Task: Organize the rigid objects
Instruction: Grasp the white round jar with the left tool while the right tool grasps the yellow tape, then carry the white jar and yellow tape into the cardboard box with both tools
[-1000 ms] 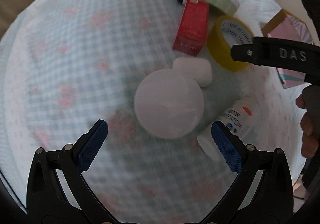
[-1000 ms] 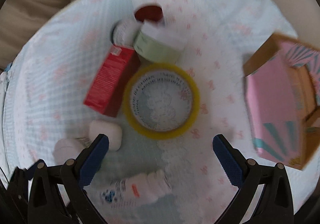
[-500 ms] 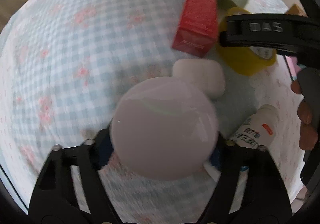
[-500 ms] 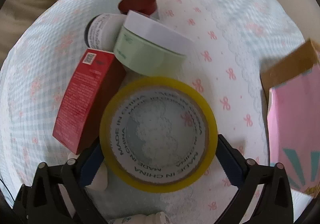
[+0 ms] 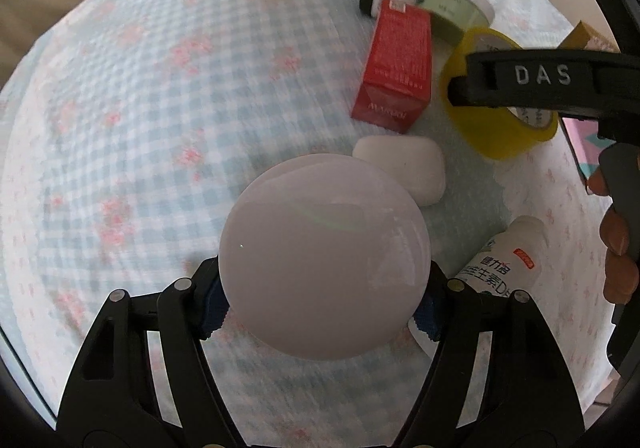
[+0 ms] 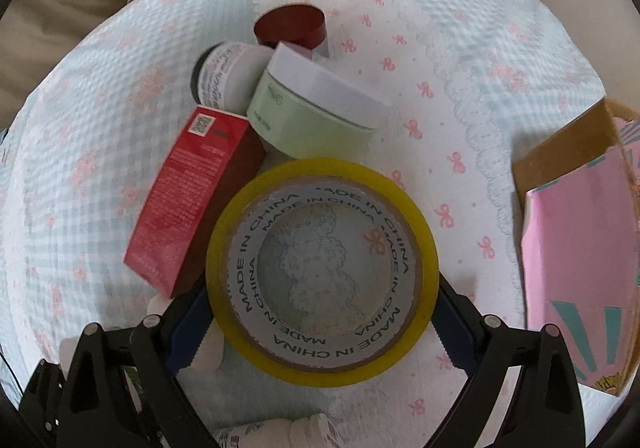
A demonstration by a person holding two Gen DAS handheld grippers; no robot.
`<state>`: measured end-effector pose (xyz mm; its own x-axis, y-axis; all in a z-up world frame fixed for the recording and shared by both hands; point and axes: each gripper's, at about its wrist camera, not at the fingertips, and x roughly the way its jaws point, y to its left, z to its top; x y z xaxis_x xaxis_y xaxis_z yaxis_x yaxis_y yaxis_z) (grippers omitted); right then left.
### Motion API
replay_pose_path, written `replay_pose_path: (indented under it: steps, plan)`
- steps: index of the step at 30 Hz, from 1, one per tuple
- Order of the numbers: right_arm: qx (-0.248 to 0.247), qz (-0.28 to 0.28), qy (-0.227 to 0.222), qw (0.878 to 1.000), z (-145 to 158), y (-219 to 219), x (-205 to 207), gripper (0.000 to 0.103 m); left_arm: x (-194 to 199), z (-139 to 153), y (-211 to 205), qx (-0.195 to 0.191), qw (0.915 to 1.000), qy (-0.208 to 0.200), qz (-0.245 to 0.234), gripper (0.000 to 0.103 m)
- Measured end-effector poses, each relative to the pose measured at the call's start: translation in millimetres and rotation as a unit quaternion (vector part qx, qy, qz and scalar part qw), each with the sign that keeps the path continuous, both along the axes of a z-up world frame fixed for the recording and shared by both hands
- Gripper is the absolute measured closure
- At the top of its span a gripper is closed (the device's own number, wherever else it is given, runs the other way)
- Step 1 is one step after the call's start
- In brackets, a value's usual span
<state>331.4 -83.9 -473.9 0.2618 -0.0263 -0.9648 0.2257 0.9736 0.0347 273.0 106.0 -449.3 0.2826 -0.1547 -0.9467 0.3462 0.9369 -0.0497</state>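
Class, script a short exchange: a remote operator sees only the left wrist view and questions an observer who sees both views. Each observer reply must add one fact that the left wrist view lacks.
Operator: A black bar crosses the tape roll in my view. Is the roll gripped?
Observer: It looks so. The right gripper has a blue pad against each side of the roll.
Operator: I can only see the red box from its near end. Is anything marked at its far end?
Observer: Yes, a QR code sits on its top face at the far end, next to the green jar.
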Motion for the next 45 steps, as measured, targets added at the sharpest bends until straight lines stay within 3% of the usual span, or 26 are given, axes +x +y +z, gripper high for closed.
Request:
replay_pose_path:
  steps: [5, 9, 19, 27, 30, 36, 45]
  plan:
    - [0.003, 0.000, -0.019, 1.000, 32.8, 0.3, -16.9, 0.008, -8.3, 35.0, 8.5, -0.007, 0.9997, -0.024, 0.006, 0.033]
    - [0.003, 0.003, -0.038, 0.999, 70.9, 3.6, -34.4, 0.008, -21.3, 81.3, 15.0, -0.014, 0.9987, -0.048, 0.008, 0.033]
    - [0.001, 0.019, -0.077, 0.997, 220.6, -2.4, -85.0, 0.008, -50.0, 213.4, 17.1, -0.040, 0.9946, -0.096, 0.006, 0.033]
    - [0.004, 0.023, -0.111, 0.994, 301.1, -53.4, -117.5, 0.008, -58.4, 281.6, -29.8, -0.056, 0.9896, -0.131, -0.018, 0.033]
    - [0.005, 0.020, -0.119, 0.993, 316.6, -80.5, -127.6, 0.008, -63.4, 304.4, -59.5, -0.068, 0.9873, -0.140, -0.031, 0.033]
    - [0.008, 0.015, -0.121, 0.992, 329.2, -153.9, -139.6, 0.008, -69.4, 321.5, -131.0, -0.077, 0.9852, -0.147, -0.041, 0.033]
    - [0.011, 0.048, -0.076, 0.996, 289.1, -267.9, -130.6, 0.008, -66.1, 300.9, -251.2, -0.082, 0.9899, -0.113, -0.024, 0.033]
